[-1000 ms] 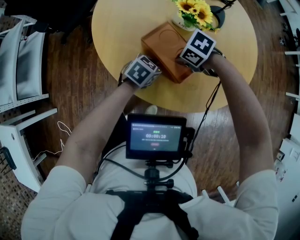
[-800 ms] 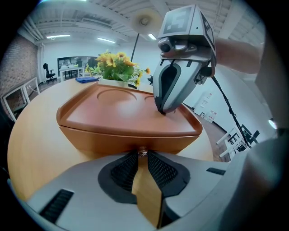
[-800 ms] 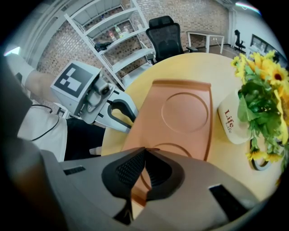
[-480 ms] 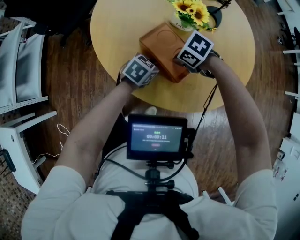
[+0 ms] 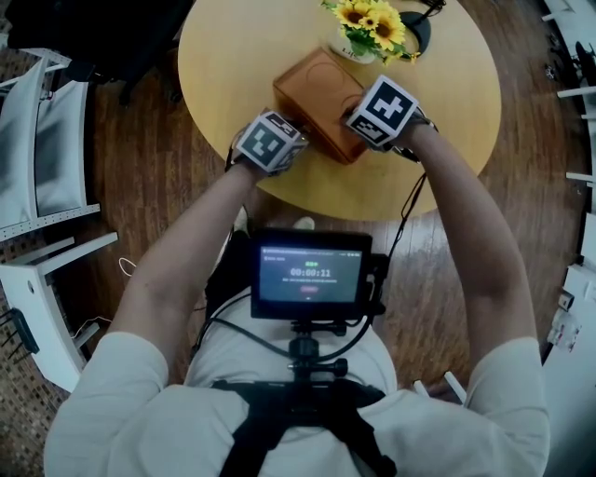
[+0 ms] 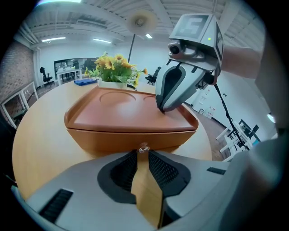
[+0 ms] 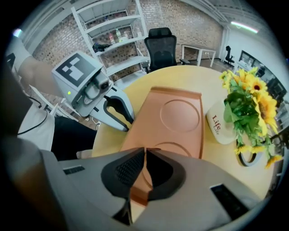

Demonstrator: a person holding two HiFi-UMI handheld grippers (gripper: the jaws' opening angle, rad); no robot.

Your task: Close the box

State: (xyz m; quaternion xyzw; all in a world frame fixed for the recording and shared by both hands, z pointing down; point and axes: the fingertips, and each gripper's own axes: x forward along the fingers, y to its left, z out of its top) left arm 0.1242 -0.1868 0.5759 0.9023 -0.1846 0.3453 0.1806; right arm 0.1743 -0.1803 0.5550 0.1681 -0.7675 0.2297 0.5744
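Box: orange-brown box (image 5: 315, 93) with its lid down flush, on the round wooden table (image 5: 233, 56), beside a white pot of sunflowers (image 5: 371, 20).
Left gripper (image 6: 143, 151): jaws clenched together, empty, tips at the box's near side wall; contact unclear.
Right gripper (image 7: 144, 151): jaws pressed together, nothing between them, tips apparently resting on the lid near its edge.
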